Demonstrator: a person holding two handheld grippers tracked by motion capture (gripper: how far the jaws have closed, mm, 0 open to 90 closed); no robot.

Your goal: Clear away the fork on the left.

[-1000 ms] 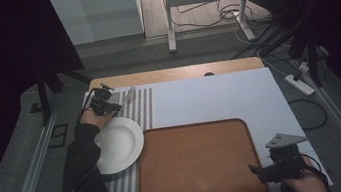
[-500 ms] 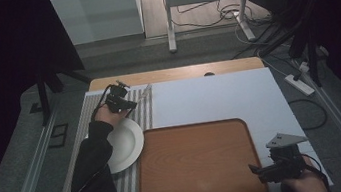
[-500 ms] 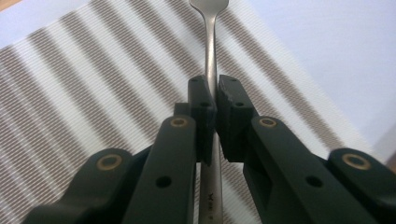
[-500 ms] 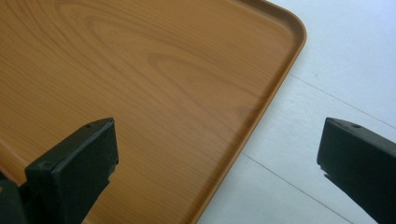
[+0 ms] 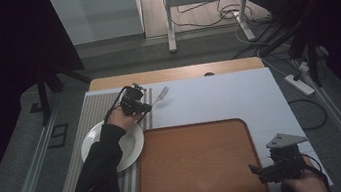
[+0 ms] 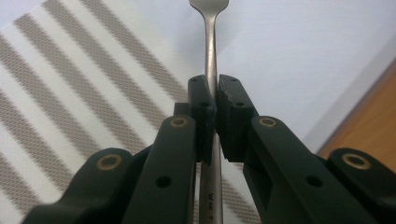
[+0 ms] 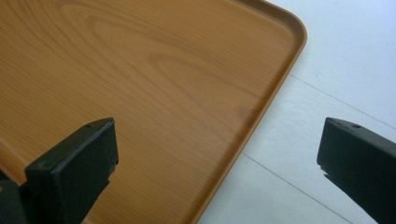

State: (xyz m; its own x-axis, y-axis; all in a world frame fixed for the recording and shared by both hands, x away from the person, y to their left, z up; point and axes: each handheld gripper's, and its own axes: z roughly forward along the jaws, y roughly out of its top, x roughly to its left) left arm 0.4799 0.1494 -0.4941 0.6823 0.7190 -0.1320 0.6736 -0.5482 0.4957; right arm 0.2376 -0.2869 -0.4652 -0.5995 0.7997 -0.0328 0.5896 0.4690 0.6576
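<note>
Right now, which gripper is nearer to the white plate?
Left. The left gripper, shut on the fork, is just beyond the white plate, above the striped mat. The right gripper is far across the wooden tray, at its near right corner.

A white power strip (image 5: 299, 79) and cables (image 5: 228, 14) lie on the floor.

Shiny metal fork (image 6: 211, 56), wood-grain tray (image 7: 154, 79), woven striped mat (image 6: 60, 93).

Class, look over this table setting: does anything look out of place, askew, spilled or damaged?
Nothing is spilled or damaged. The fork isn't laid down; the left gripper clamps its handle above the striped mat. The plate and wooden tray lie flat.
</note>
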